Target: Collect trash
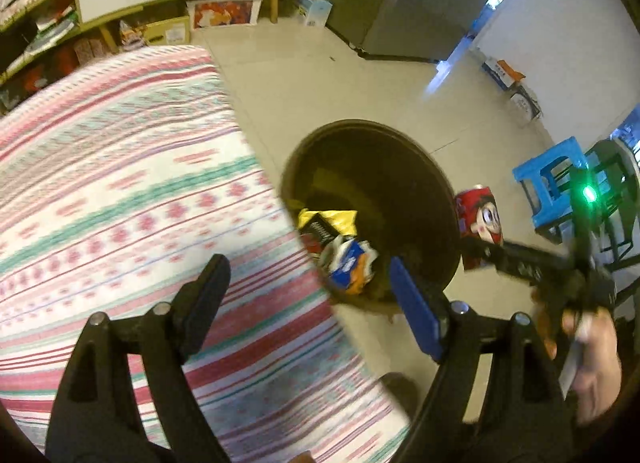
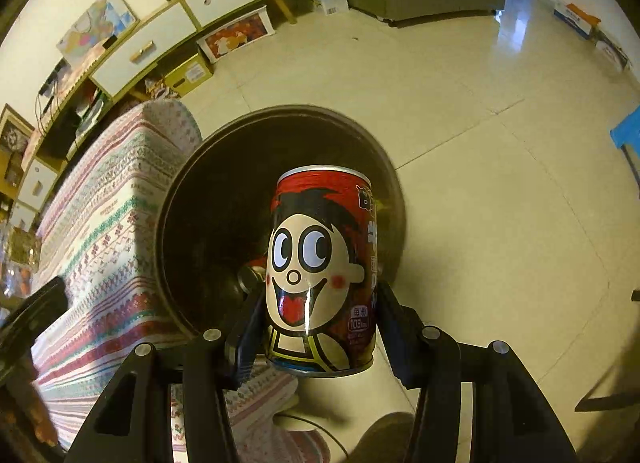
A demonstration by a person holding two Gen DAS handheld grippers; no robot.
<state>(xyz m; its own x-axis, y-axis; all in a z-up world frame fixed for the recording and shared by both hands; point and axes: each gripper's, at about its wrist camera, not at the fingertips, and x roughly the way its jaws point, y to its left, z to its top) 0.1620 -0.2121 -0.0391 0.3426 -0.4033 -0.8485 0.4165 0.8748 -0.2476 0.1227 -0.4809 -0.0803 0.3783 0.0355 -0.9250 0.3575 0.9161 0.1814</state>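
Clamped on a red drink can (image 2: 320, 267), the right gripper (image 2: 316, 327) hung above the mouth of a dark round bin (image 2: 180, 199) that stood on the tiled floor (image 2: 480, 183), hard against a table draped in a striped cloth (image 2: 104, 231). Its two fingers (image 2: 248, 327) pressed the can's lower sides, with the can upright and its cartoon face turned toward the camera. In the left wrist view, the left gripper (image 1: 308, 295) stood wide apart and held nothing — its jaws straddled the edge of the cloth-covered table and the near rim of the bin. Crumpled wrappers (image 1: 344, 255), yellow, blue and white, already lay at the bottom of the bin, and the can showed past its far rim in the other gripper, a hand (image 1: 592, 363) behind it. A blue stool (image 1: 556, 179) stood on the floor beyond. The can looked light and probably empty, its thin metal wall stiff enough for a side grip yet easy to dent — and smooth enough to slip if the squeeze eased. A hold across the middle of the body, as shown, seemed the soundest; release over the open bin appeared to be what remained for this piece of trash.
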